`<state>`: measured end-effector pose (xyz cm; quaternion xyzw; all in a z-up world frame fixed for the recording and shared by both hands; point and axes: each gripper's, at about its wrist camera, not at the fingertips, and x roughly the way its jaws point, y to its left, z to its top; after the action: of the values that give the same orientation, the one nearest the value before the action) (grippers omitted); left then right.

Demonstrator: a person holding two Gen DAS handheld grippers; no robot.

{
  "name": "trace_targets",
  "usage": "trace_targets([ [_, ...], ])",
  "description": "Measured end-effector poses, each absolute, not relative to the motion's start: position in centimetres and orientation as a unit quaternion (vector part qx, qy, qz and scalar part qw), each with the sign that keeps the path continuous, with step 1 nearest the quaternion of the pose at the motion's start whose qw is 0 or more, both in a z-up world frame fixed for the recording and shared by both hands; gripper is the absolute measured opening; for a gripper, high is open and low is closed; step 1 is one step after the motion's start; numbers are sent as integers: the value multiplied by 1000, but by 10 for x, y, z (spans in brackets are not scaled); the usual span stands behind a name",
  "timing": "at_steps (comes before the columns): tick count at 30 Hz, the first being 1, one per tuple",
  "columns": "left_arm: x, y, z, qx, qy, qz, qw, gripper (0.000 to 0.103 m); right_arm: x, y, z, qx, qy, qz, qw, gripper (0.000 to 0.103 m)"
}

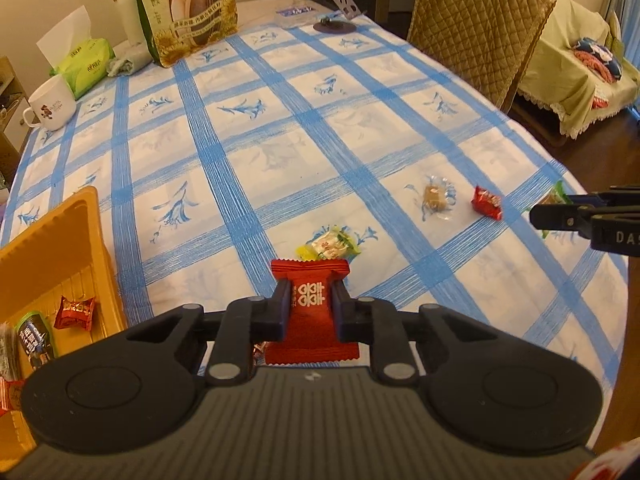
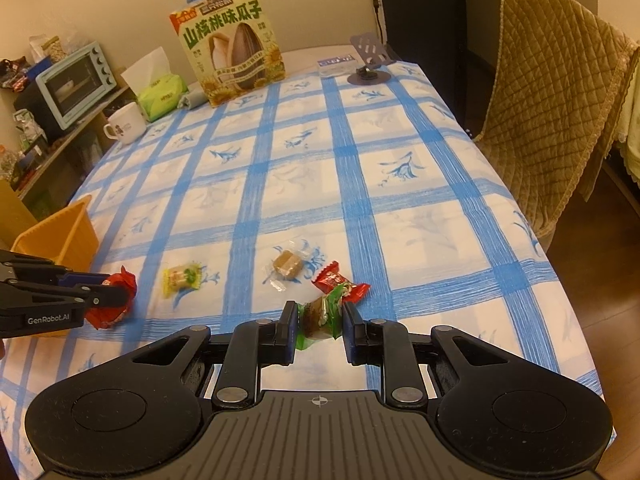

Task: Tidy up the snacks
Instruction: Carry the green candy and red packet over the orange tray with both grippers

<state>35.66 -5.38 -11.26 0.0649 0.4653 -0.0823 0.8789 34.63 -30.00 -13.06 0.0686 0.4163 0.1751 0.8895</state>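
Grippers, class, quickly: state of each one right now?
Left gripper: closed on the red double-happiness candy.
Right gripper: closed on the green-wrapped candy.

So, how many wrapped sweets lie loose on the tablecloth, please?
3: a yellow sweet toward the orange tray, a clear-wrapped brown sweet mid-row, a red sweet beyond the right gripper; the grippers may hide more.

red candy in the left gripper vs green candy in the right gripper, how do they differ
The red candy has a flat, opaque red wrapper with a white symbol; the green candy has a crinkled green wrapper showing a brown block. The red candy is in the left gripper, the green candy in the right gripper. Both are pinched above the tablecloth.
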Motion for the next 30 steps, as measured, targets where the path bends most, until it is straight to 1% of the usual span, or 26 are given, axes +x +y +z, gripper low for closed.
trace_targets([
  [15, 290, -40, -53, 18, 399, -57, 915, 19, 314, -269, -84, 49, 397, 255, 881, 23],
  [30, 225, 51, -25, -24, 373, 51, 926, 19, 287, -174, -61, 1, 391, 382, 838, 23],
])
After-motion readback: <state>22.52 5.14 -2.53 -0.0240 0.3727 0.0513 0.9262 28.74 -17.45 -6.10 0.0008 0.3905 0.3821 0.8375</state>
